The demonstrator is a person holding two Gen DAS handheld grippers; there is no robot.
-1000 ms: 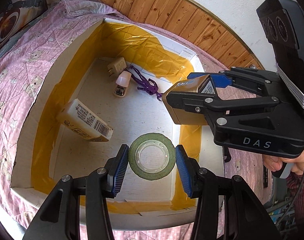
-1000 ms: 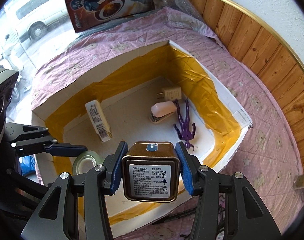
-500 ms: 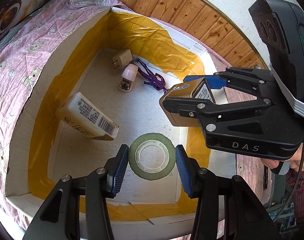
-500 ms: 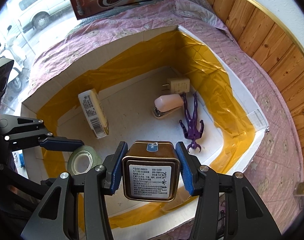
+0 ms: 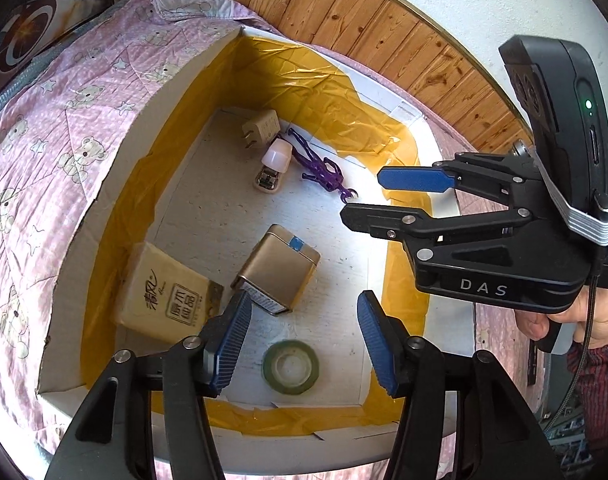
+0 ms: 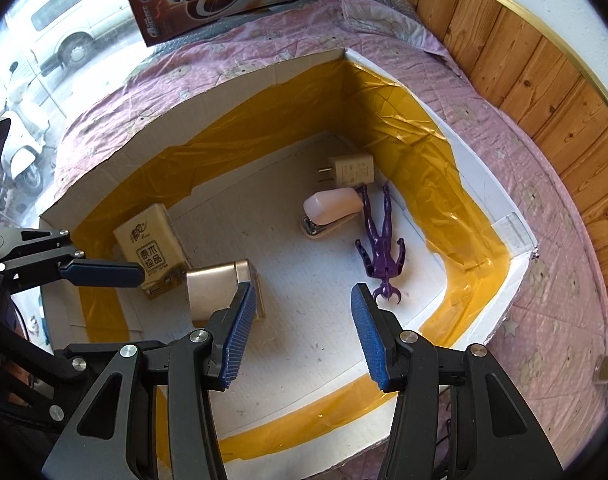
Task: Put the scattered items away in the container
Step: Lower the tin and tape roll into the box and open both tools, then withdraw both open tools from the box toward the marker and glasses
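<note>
1. Pink bedcover (image 5: 64, 128) with small bears lies under everything, next to a wooden wall panel (image 5: 383, 40).
2. White cardboard box (image 6: 483, 184), lined with yellow tape, sits on the bedcover and holds all the items.
3. Left gripper (image 5: 302, 344) and right gripper (image 6: 302, 334) hang above the box – both have the jaws wide apart and grip nothing.
4. Tissue pack (image 5: 164, 292) leans at the left wall, touching the gold tin (image 5: 278, 268) beside it.
5. Green tape roll (image 5: 291, 366) lies flat near the front wall.
6. Purple figure (image 6: 381, 240), pink stapler (image 6: 329, 212) and white charger (image 6: 349, 170) lie close together in the far corner.
</note>
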